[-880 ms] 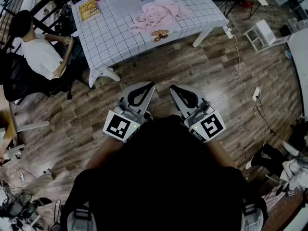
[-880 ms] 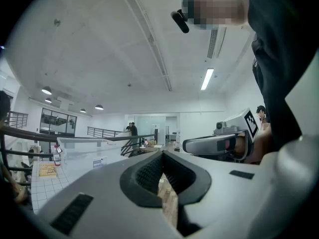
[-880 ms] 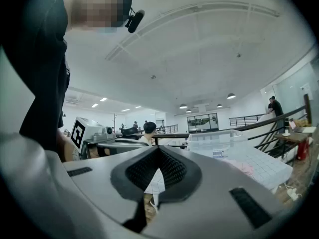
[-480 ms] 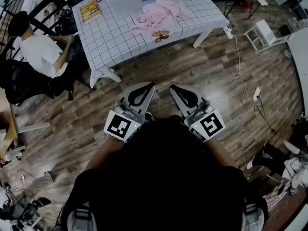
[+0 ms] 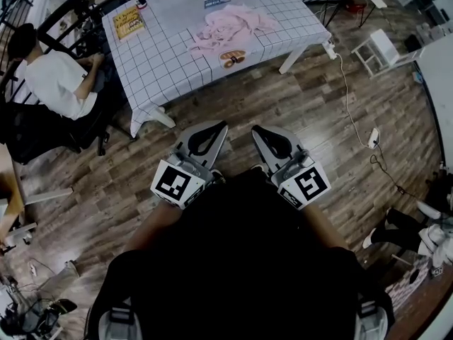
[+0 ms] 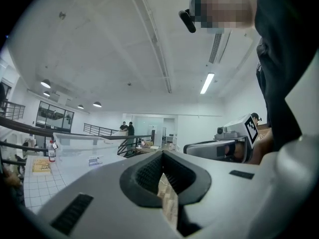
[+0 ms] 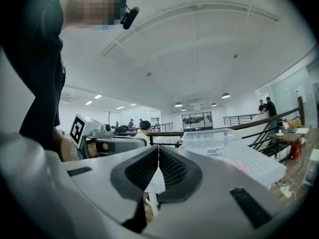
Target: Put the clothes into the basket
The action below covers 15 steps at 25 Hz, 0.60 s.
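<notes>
The left tongs (image 5: pixel 222 127) and right tongs (image 5: pixel 256 130) sit side by side at the frame's centre, above the wooden floor (image 5: pixel 318 119), each with jaws pressed together on nothing. The pink clothes (image 5: pixel 230 25) lie heaped on the checked tabletop (image 5: pixel 170 55) at upper centre, well apart from both

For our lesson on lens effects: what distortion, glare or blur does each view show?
Head view: fisheye curves the floor boards; the table is sharp. Left gripper view: the strip lamp glares, dark round rim. Right gripper view: same round rim, the ceiling rail bows.
</notes>
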{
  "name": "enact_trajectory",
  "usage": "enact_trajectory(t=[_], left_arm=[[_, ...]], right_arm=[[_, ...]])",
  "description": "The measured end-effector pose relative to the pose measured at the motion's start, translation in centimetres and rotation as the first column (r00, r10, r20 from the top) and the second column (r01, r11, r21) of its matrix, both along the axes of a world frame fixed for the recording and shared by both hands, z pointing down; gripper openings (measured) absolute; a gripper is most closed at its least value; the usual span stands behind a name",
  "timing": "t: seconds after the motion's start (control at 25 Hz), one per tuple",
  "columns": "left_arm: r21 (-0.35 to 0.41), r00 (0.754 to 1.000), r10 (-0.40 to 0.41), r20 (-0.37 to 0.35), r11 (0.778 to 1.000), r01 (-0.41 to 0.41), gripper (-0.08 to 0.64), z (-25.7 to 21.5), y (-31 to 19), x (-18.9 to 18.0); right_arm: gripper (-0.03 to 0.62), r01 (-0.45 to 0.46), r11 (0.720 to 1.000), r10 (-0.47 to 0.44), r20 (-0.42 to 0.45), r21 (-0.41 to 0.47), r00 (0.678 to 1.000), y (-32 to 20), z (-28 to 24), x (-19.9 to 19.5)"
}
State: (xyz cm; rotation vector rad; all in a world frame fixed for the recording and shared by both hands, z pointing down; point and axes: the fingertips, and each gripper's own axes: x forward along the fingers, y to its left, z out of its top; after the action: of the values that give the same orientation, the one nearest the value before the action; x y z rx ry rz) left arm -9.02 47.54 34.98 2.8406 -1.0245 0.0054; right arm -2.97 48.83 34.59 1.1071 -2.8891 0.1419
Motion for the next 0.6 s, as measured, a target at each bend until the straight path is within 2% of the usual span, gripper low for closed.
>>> enact_trajectory(t=[0.28, 0.6], left_arm=[[-0.021, 1.0, 0.025, -0.007, 0.999, -0.026, 0.0, 0.7, -2.1, 1.5], [-0.009, 0.999, 0.035, -0.015, 0.999, -0.035, 0.0, -0.3, -5.9, 4.3]], right_arm=[[0.018, -0.014, 1.0, 0.014, 0.017, 0.001, 1.0, -2.2, 0.1, 1.4], [0.018, -0.003, 1.0, 0.003, 0.028, 0.015, 1.0, -6.5, -0.4, 4.0]])
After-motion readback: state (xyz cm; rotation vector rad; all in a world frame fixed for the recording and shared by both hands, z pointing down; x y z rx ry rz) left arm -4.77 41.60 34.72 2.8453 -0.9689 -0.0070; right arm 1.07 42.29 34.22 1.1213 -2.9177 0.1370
